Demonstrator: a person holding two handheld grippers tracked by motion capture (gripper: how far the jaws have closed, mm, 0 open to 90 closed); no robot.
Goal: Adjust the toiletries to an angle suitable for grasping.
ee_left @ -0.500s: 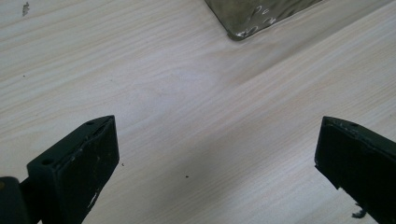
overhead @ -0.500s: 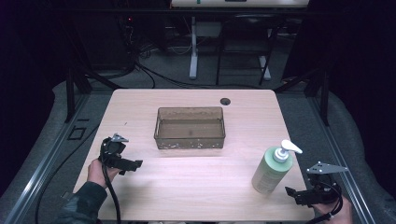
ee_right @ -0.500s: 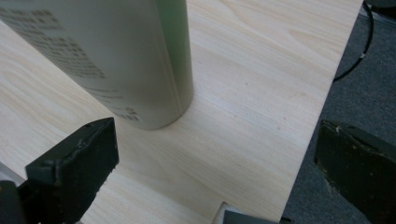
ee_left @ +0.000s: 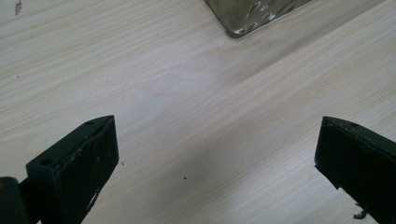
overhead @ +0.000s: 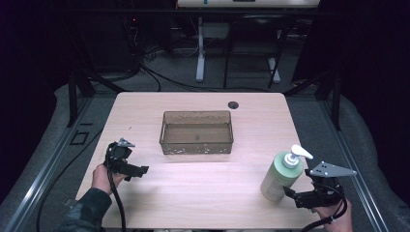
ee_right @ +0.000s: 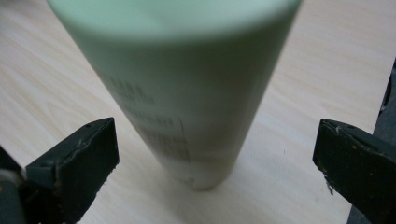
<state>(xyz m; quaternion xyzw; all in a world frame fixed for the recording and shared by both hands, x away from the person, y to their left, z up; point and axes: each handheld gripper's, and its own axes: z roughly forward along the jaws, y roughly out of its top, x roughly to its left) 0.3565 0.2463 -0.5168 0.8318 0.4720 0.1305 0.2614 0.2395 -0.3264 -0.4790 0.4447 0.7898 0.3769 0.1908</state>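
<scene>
Right gripper view puts the green pump bottle point(ee_right: 187, 88) upright on the bench point(ee_right: 308, 65) between wide-open jaws that are not yet touching it. From the high view, the right gripper point(overhead: 296, 195) sits just beside the bottle near the front right edge, well apart from the clear plastic bin point(overhead: 197, 132). The left gripper point(overhead: 138, 171) hovers open over bare wood. The approach looks nearly done; next, the jaws must close squarely on the bottle's body.

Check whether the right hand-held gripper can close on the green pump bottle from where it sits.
Probably yes: the right hand-held gripper has open jaws on either side of the pump bottle, with nothing between.
</scene>
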